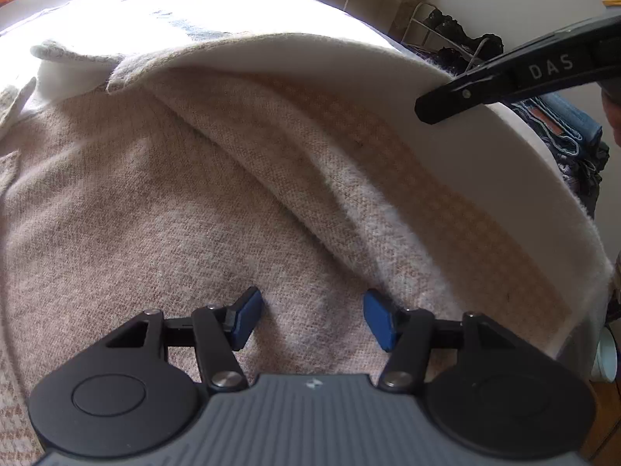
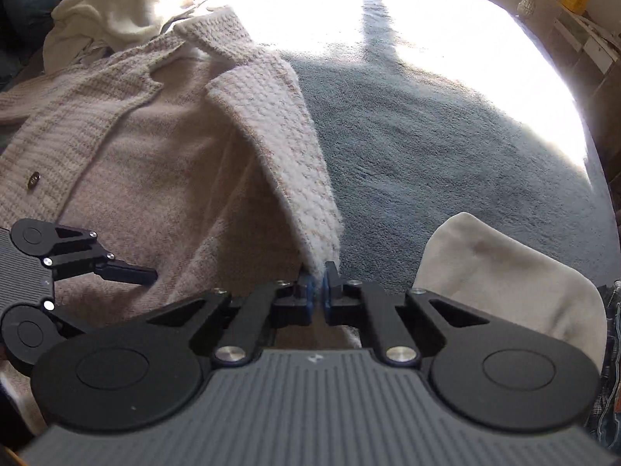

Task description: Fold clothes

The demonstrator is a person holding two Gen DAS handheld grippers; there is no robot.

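A grey carpet (image 2: 427, 136) carries the beige knit cardigan (image 2: 155, 163), spread open near its left edge. The right tool (image 2: 319, 291) is pinched tight on the cardigan's front panel edge, lifting it. The left tool (image 1: 310, 318) rests spread wide on the cardigan's inner fabric, gripping nothing.

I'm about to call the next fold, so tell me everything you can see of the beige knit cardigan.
The cardigan is a fuzzy beige and cream knit with a paler, coarser-textured front band and a dark button. It lies open, inner side up, on the grey-blue carpet. The right hand-held gripper is shut on the band's lower edge, lifting that front panel into a raised flap. The left hand-held gripper hangs open over the flat inner fabric. A white garment lies bunched at its collar end.
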